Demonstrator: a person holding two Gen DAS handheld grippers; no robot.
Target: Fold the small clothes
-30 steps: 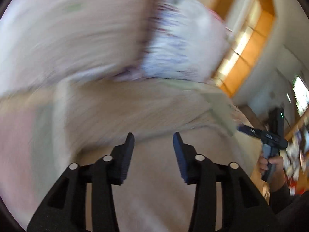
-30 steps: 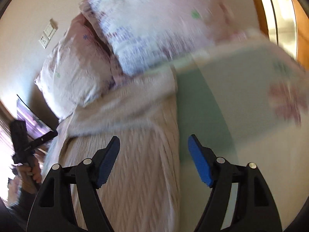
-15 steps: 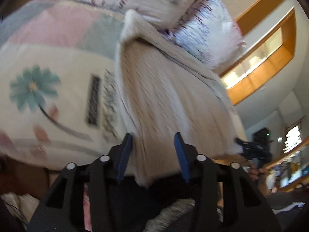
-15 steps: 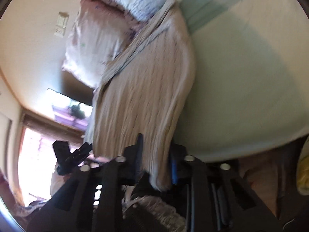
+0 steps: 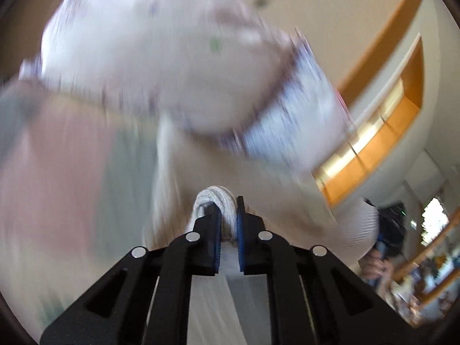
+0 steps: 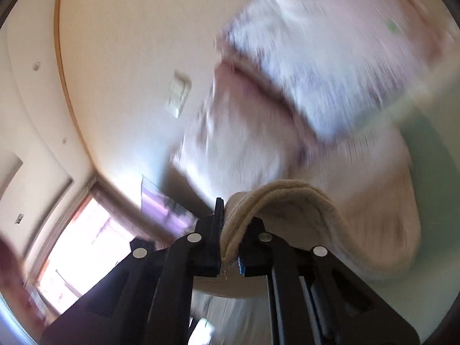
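Note:
A beige ribbed knit garment [image 5: 178, 189] lies on the bed and stretches toward the pillows. My left gripper [image 5: 228, 224] is shut on one bunched edge of it, and the fabric bulges out above the blue pads. My right gripper [image 6: 230, 230] is shut on another edge of the same garment [image 6: 373, 224], which arches up over the right finger and drapes down to the right. The right gripper also shows far right in the left wrist view [image 5: 388, 230], holding lifted cloth. Both views are motion-blurred.
Two pale floral pillows [image 5: 161, 57] lie at the head of the bed, also in the right wrist view [image 6: 330, 66]. A patterned bedsheet with pink and green patches [image 5: 57, 178] spreads left. A cream wall with a switch plate [image 6: 178, 95] and a bright window [image 6: 77, 247] lie left.
Both grippers went from open above the garment to shut on its near edge. They have since lifted the cloth and swung up toward the pillows.

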